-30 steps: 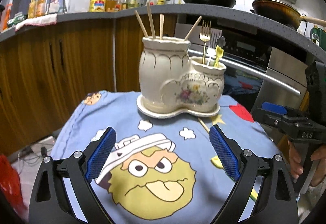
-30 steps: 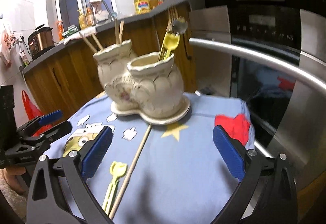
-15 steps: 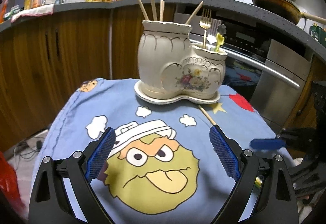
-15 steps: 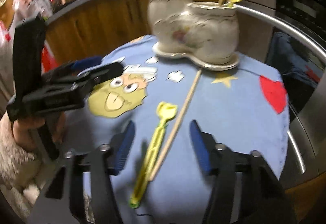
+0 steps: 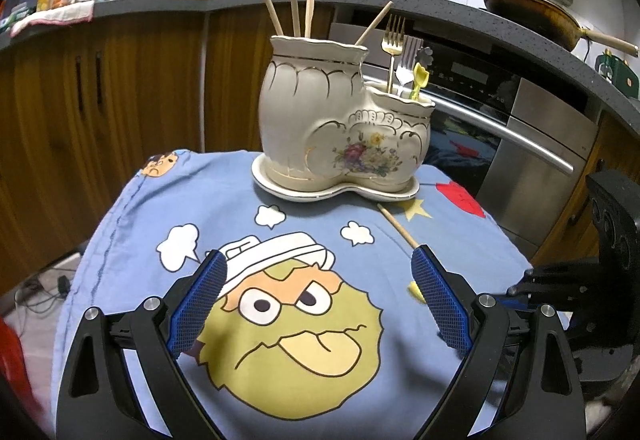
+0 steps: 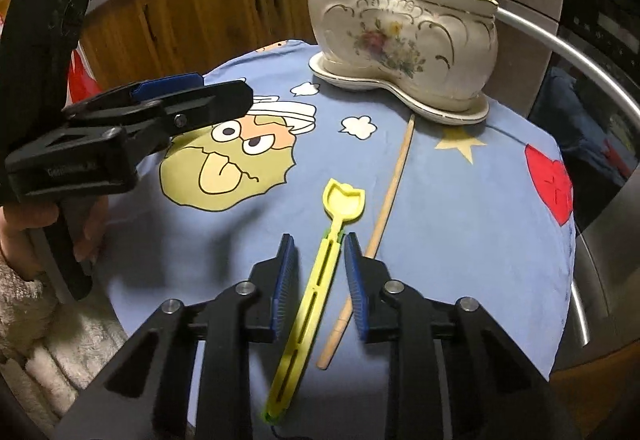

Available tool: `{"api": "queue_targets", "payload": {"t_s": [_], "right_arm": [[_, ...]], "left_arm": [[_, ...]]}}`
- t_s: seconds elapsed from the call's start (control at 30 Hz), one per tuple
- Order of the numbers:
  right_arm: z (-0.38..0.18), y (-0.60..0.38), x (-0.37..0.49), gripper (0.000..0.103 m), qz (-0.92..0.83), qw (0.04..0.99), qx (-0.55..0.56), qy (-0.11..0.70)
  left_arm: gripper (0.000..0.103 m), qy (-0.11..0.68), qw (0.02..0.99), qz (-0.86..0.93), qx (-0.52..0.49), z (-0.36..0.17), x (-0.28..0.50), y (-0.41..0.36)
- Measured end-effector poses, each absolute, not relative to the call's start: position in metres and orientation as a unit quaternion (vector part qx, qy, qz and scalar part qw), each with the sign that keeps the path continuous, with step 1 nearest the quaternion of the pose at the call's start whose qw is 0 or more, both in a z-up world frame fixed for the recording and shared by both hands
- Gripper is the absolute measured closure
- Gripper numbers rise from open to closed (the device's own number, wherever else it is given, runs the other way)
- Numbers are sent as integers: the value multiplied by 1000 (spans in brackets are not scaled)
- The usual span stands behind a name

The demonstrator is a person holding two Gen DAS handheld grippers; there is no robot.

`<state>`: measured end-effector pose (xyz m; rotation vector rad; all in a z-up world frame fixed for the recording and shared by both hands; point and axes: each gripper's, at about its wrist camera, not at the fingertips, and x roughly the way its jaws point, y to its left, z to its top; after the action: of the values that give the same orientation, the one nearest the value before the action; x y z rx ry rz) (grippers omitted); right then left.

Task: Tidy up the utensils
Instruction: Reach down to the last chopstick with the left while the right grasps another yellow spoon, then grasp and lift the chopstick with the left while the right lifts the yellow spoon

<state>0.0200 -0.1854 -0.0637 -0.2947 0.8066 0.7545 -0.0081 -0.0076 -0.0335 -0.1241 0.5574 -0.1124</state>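
A yellow plastic spoon lies on the blue cartoon cloth, with a loose wooden chopstick just to its right. My right gripper straddles the spoon's handle. Its jaws are closing; a gap still shows on the left side. The cream boot-shaped ceramic holder stands at the far side, with chopsticks in its tall part and forks and a yellow spoon in its low part. My left gripper hovers open over the cartoon face, holding nothing. The chopstick reaches the holder's saucer.
The cloth covers a small round table whose edges drop off all around. An oven with a steel handle stands behind at the right, wooden cabinets at the left. A hand holds the left gripper's grip.
My right gripper swung down over the yellow spoon, and its jaws narrowed from wide open to close around the handle. The left gripper barely moved.
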Motion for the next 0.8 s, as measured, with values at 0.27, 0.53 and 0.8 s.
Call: {"api": "queue_targets", "payload": {"t_s": [0.27,0.53,0.8], "right_arm": [[-31,-220,28,93,367,856,-71,357],[-23,-263,52,93,307,889,-44,337],[-27,-280,59,93,301,891,-28,339]], "left_arm": [[10,286,955,-26,-74,-31,-4,-11],[11,345,937,-36,-41,-37,14,-64],[54,412,911,-29,5,-53,35,-103]]}}
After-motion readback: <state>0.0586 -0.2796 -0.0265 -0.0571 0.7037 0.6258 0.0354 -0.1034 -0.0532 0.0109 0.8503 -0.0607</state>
